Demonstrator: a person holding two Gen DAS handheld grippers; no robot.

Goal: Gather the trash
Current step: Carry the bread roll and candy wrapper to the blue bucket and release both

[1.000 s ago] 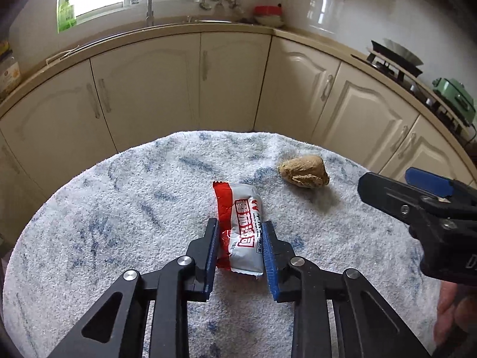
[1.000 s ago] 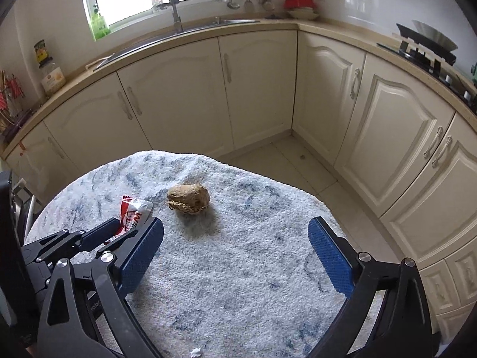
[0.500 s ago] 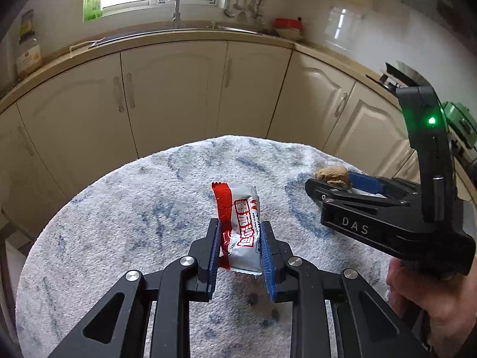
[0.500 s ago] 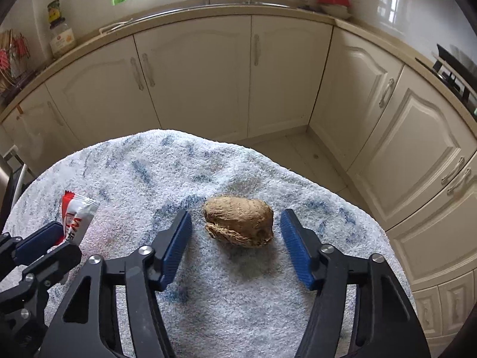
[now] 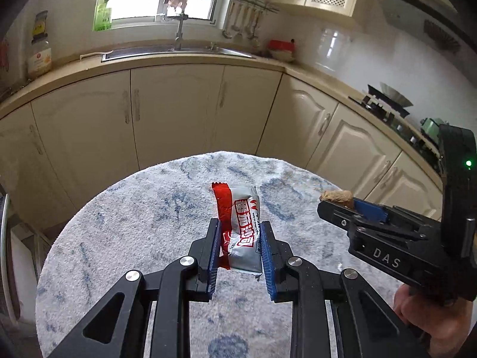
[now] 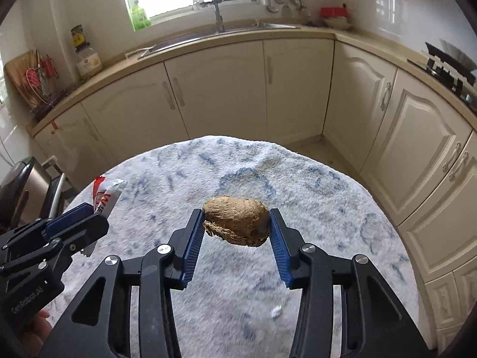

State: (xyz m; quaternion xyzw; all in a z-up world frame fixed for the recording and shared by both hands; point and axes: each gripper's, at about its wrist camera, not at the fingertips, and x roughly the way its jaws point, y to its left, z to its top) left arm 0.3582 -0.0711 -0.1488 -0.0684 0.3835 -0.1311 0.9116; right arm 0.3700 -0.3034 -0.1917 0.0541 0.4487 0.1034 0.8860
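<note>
A red-and-white snack wrapper (image 5: 241,208) hangs above the towel-covered round table (image 5: 134,223), and my left gripper (image 5: 240,226) is shut on its lower half. A brown fibrous lump (image 6: 235,223) sits between the blue pads of my right gripper (image 6: 236,214). Its jaws are closing, both pads press the lump's sides, and the lump is clear of the towel (image 6: 298,185). In the left wrist view the right gripper (image 5: 337,201) is to the right with the lump (image 5: 337,196) at its tip. In the right wrist view the left gripper (image 6: 89,217) and the wrapper (image 6: 105,194) are at the left.
Cream kitchen cabinets (image 6: 214,89) curve round behind the table, with a sink (image 6: 220,29) under the window and a stove (image 6: 447,65) at the right. A small white scrap (image 6: 276,310) lies on the towel. A dark metal object (image 6: 21,185) stands left of the table.
My right gripper came over the brown lump, closed its wide jaws on it and lifted it. My left gripper rose from the towel with the wrapper still held.
</note>
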